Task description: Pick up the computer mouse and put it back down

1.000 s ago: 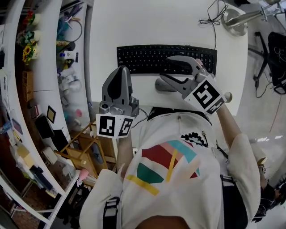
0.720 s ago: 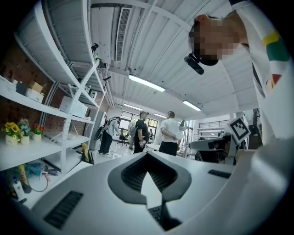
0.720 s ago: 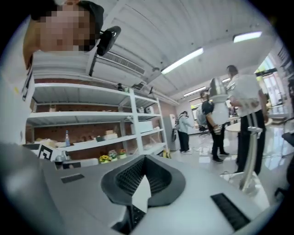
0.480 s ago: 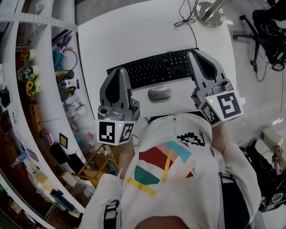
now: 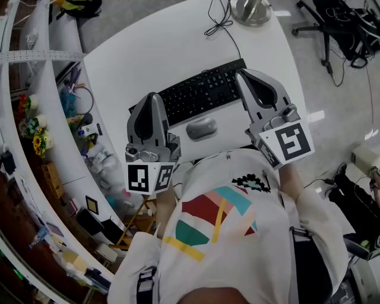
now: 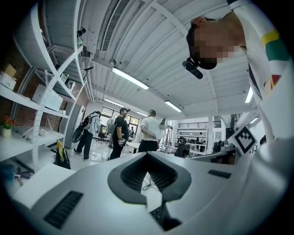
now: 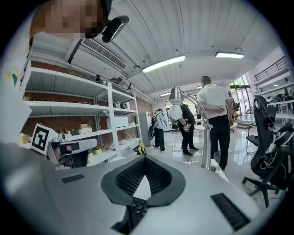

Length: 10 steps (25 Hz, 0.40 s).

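- The left gripper (image 5: pixel 151 100), a grey two-jaw tool with a marker cube, has its jaws pressed together at the tips; its own view (image 6: pixel 148 154) shows nothing caught in the ribbed hollow behind them.
- The right gripper (image 5: pixel 246 75) is likewise closed tip to tip and empty, as its own view (image 7: pixel 145 158) shows.
- The grey, rounded computer mouse (image 5: pixel 202 127) lies on the table between the two grippers, touching neither: in the head view it is at about 4 o'clock from the left tips and about 7 o'clock from the right tips.
- The black flat keyboard (image 5: pixel 199 92) lies just beyond the mouse, at its 12 o'clock; the right gripper's tips hang over its right end.
- Both rest on a white rounded table (image 5: pixel 148 53), with a black cable (image 5: pixel 221 24) and a round metal lamp base (image 5: pixel 252 10) at its far edge.
- White cluttered shelves (image 5: pixel 44 119) curve along 9 o'clock; a black office chair (image 7: pixel 271 147) and standing people (image 7: pixel 216 119) fill the room behind.
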### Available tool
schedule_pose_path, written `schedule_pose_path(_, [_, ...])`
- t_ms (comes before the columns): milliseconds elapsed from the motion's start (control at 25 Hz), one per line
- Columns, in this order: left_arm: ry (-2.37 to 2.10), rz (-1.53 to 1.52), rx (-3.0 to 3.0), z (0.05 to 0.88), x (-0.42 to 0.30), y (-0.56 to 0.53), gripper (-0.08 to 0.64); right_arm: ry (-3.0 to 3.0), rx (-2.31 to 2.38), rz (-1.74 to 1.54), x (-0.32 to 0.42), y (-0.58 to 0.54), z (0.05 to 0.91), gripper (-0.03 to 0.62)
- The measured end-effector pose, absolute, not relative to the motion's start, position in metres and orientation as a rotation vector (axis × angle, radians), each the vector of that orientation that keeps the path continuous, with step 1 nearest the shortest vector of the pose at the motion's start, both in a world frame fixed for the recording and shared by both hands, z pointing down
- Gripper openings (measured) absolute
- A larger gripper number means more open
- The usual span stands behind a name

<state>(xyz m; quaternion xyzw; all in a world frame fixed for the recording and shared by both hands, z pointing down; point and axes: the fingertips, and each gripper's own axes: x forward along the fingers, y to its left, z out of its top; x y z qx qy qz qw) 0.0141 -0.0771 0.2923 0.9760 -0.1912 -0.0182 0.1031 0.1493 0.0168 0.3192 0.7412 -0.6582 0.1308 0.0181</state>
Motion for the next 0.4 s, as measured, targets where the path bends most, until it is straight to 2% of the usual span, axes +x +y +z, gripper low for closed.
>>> schedule_pose_path(400, [-0.564,-0.038,2.864,0.299,0.013,-0.078,0.044,-2.078,2.254,0.472,0.139,0.015,0.332,0.014])
